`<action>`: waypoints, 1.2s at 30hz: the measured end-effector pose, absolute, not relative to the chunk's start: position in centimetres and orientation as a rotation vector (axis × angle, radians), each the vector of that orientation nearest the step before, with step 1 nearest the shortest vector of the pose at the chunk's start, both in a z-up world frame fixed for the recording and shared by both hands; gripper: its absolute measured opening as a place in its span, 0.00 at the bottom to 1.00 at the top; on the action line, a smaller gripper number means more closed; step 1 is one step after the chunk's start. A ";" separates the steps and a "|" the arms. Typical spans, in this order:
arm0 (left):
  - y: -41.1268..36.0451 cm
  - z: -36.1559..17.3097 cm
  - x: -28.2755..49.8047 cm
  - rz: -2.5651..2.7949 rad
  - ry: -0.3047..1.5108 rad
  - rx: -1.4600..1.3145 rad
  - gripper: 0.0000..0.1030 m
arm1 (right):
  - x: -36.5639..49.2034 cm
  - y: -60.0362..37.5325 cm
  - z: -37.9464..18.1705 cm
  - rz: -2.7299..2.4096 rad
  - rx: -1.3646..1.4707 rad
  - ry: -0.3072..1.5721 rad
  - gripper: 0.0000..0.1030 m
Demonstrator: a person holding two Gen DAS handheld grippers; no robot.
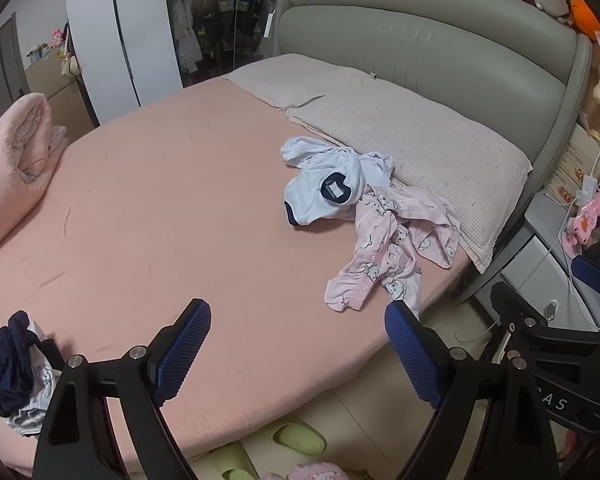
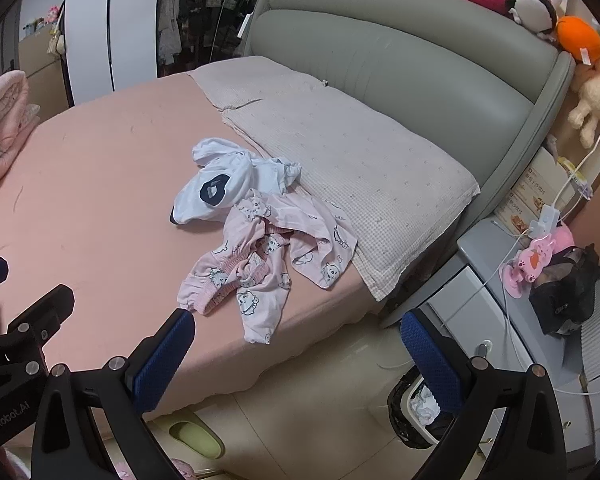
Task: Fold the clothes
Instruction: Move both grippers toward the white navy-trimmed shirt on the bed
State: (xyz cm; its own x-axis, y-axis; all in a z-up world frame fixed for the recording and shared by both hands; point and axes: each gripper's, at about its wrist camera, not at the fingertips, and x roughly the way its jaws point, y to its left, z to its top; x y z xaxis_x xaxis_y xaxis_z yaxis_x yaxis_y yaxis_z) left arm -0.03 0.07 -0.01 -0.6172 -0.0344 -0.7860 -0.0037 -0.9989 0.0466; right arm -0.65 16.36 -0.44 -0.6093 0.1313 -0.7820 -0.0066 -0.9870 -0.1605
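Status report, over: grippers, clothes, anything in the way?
Both jaws open, empty. Pink garment and white garment crumpled together on bed, unfolded. Path clear.

Bed sheet [image 1: 140, 200] is plain peachy pink, headboard [image 1: 420, 48] grey-green. Pajamas [image 2: 260, 264] are pale pink with little white bear prints, the top [image 2: 216, 192] is white with a navy patch. Gripper pads [image 1: 188, 352] are textured blue.
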 end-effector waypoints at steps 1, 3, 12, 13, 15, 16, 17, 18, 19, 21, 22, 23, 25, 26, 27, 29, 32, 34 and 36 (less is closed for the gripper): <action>0.1 0.0 -0.1 -2.808 -0.062 1.367 0.87 | -0.6 16.4 -0.5 2.743 -1.350 -0.216 1.00; 0.3 0.0 -0.1 -2.807 -0.050 1.368 0.87 | -0.6 16.5 -0.6 2.745 -1.349 -0.213 1.00; -0.1 -0.7 -0.8 -2.792 -0.011 1.397 0.87 | -0.8 16.2 -0.6 2.744 -1.360 -0.212 1.00; -0.1 -0.7 -0.8 -2.788 -0.016 1.397 0.87 | -0.8 16.1 -0.8 2.744 -1.363 -0.216 1.00; -0.1 -0.8 -0.6 -2.782 -0.022 1.395 0.87 | -0.8 16.0 -1.0 2.743 -1.373 -0.218 1.00; -0.1 -0.8 -0.6 -2.781 -0.023 1.397 0.87 | -0.9 16.0 -1.2 2.741 -1.382 -0.217 1.00; -0.1 -0.8 -0.6 -2.779 -0.022 1.400 0.87 | -1.0 16.1 -1.2 2.741 -1.386 -0.215 1.00; -0.1 -0.9 -0.7 -2.777 -0.022 1.402 0.87 | -1.1 16.1 -1.3 2.739 -1.391 -0.214 1.00; -0.1 -0.9 -0.7 -2.776 -0.020 1.406 0.87 | -1.2 16.1 -1.3 2.738 -1.394 -0.214 1.00; -0.1 -1.1 -1.0 -2.774 -0.012 1.416 0.87 | -1.5 16.0 -1.5 2.737 -1.396 -0.219 1.00; -0.1 -1.3 -1.3 -2.770 -0.008 1.428 0.87 | -1.6 16.0 -1.7 2.736 -1.403 -0.218 1.00; -0.2 -1.5 -1.5 -2.767 -0.005 1.440 0.87 | -1.8 16.0 -1.8 2.735 -1.409 -0.216 1.00; -0.1 -1.8 -1.9 -2.768 -0.003 1.446 0.87 | -2.3 16.0 -2.1 2.734 -1.420 -0.214 1.00; -0.1 -1.9 -2.2 -2.773 -0.010 1.443 0.87 | -2.6 16.0 -2.3 2.735 -1.424 -0.215 1.00; 0.0 -2.0 -2.5 -2.779 -0.019 1.436 0.87 | -3.0 16.0 -2.6 2.738 -1.427 -0.217 1.00; 0.1 -2.3 -3.1 -2.794 -0.045 1.416 0.87 | -3.7 15.9 -3.2 2.744 -1.443 -0.223 1.00; 0.0 -3.2 -4.4 -2.805 -0.060 1.398 0.87 | -4.9 16.2 -4.1 2.761 -1.463 -0.198 1.00; -0.2 -4.2 -5.5 -2.816 -0.047 1.430 0.87 | -5.8 16.0 -4.9 2.752 -1.486 -0.224 1.00; -0.5 -4.9 -6.3 -2.820 -0.036 1.450 0.87 | -6.7 15.8 -5.8 2.744 -1.509 -0.250 1.00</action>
